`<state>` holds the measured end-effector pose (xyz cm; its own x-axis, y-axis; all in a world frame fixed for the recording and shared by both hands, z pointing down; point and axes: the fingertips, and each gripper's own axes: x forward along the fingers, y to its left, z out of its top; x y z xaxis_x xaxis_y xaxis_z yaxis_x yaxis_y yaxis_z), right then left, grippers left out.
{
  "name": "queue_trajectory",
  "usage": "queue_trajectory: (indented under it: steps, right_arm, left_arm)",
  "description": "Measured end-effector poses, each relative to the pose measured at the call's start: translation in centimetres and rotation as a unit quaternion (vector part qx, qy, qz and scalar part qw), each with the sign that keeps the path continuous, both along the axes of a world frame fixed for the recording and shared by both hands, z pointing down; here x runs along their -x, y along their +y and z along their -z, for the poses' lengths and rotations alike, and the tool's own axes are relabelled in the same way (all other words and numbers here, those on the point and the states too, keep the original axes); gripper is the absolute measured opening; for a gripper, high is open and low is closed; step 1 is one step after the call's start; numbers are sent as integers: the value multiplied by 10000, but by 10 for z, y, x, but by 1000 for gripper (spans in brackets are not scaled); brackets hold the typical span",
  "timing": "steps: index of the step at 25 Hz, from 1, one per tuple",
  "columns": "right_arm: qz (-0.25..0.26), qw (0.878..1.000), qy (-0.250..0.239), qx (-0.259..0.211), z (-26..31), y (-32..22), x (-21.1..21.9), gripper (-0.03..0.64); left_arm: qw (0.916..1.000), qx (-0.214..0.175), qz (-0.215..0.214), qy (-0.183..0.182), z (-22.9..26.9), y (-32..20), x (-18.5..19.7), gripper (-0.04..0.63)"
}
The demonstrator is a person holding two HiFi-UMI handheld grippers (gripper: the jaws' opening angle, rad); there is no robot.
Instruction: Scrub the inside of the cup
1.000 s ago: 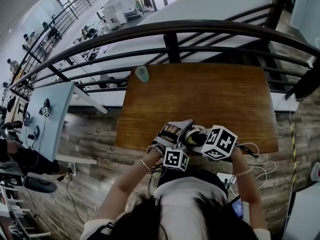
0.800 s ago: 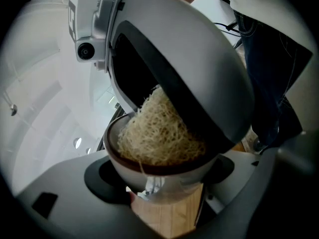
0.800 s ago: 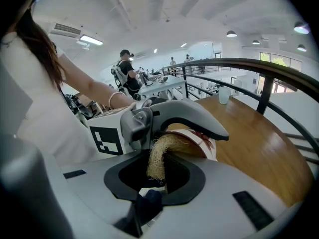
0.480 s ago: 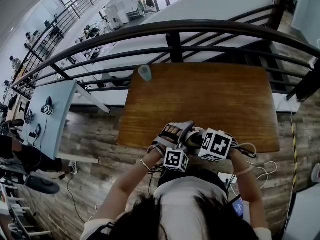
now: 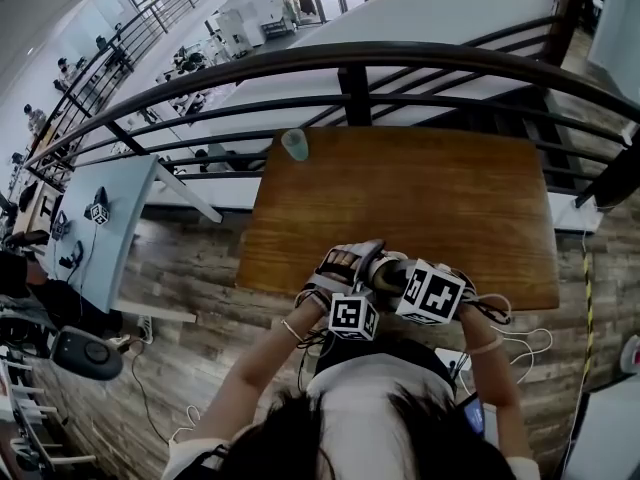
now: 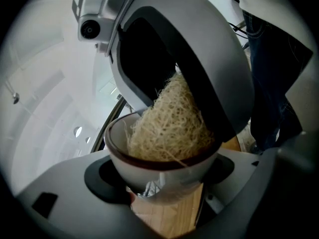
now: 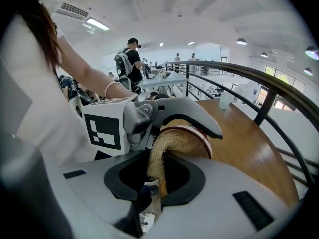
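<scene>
Over the table's near edge, my left gripper [image 6: 159,185] is shut on a white cup with a brown rim [image 6: 149,163], held tilted. My right gripper [image 7: 158,179] is shut on a pale fibrous loofah scrubber [image 7: 158,156]. The scrubber [image 6: 172,123] is pushed into the cup's mouth and fills most of it. In the right gripper view the cup's rim [image 7: 202,136] shows just past the scrubber. In the head view both grippers meet close to my body, the left gripper [image 5: 350,273] beside the right gripper [image 5: 398,276]. The cup's inside wall is mostly hidden.
The wooden table [image 5: 430,193] stretches away from me. A small pale green cup [image 5: 294,145] stands at its far left corner. A dark metal railing [image 5: 345,93] runs behind the table. Cables hang off the near right edge [image 5: 505,318].
My right gripper has shifted slightly left and turned a little at the cup's mouth. Both grips are unchanged.
</scene>
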<state>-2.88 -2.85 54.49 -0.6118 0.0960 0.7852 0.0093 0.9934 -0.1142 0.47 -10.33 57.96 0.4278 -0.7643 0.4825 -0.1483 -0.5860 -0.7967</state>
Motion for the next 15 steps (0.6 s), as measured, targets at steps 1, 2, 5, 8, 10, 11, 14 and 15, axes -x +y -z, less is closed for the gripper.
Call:
queue_trajectory:
  steps: [1, 2, 5, 8, 10, 11, 14, 15]
  right_arm:
    - [-61, 10000, -42, -30, 1, -2, 0, 83]
    - [-123, 9999, -88, -57, 4, -4, 1, 83]
    - [-297, 9992, -222, -131, 10, -8, -1, 81]
    - [-421, 9985, -294, -191, 11, -10, -2, 83]
    - [-475, 9980, -326, -246, 12, -11, -3, 81]
    - [-503, 9978, -344, -275, 13, -12, -5, 81]
    - [-622, 9965, -426, -354, 16, -16, -8, 81]
    - [-672, 9959, -468, -375, 17, -17, -9, 83]
  left_arm:
    - [10000, 13, 79, 57, 1, -2, 2, 411]
    - [9998, 27, 156, 117, 3, -4, 3, 411]
    - [9989, 75, 358, 297, 7, -9, 5, 411]
    - [9978, 129, 490, 423, 9, -12, 6, 411]
    - [9971, 170, 553, 501, 8, -13, 5, 411]
    - [9965, 198, 595, 546, 8, -14, 5, 411]
    - [9937, 306, 781, 745, 8, -17, 5, 411]
    - [9921, 353, 864, 836, 8, -18, 6, 411]
